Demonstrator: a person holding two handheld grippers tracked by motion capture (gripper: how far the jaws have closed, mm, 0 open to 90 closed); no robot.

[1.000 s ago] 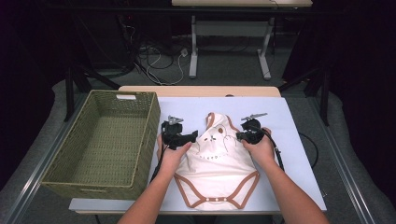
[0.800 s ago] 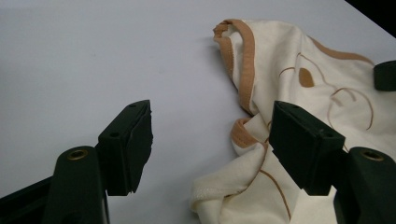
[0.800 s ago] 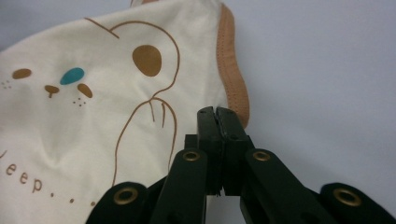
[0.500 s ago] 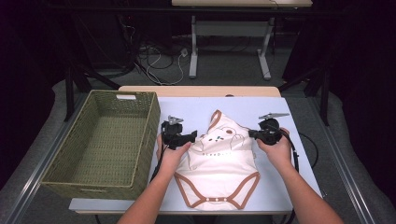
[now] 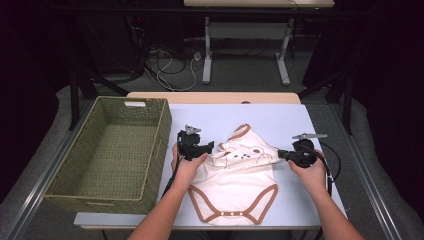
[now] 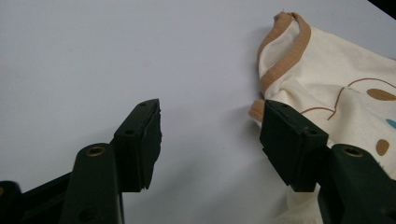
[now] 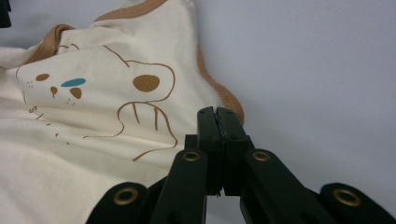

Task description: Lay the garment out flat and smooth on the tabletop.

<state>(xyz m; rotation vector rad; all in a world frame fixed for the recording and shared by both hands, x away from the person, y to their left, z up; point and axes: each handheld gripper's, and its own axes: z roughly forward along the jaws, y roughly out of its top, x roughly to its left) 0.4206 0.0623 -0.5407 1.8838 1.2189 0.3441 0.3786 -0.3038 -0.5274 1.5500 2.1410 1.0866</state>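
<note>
A cream baby bodysuit (image 5: 235, 180) with brown trim and a bear print lies on the pale table (image 5: 280, 117), snap end toward the person. My right gripper (image 5: 280, 154) is at its right shoulder, shut on the trimmed edge, and the cloth is drawn out sideways toward it. The right gripper view has the jaws (image 7: 217, 114) pressed together over that edge of the bodysuit (image 7: 93, 130). My left gripper (image 5: 211, 146) is at the left shoulder, open, its jaws having just been closing. In the left gripper view, bare table lies between them (image 6: 210, 121) and the bodysuit (image 6: 336, 70) lies beside the right jaw.
A green woven basket (image 5: 159, 150) stands empty on the table's left side, close to my left hand. Bare table surface lies beyond the bodysuit's collar. Cables (image 5: 170, 70) and another table's legs (image 5: 207, 50) are on the floor behind.
My right gripper has moved to the right with the bodysuit's shoulder in it, spreading the upper part sideways. The left hand has stayed in place.
</note>
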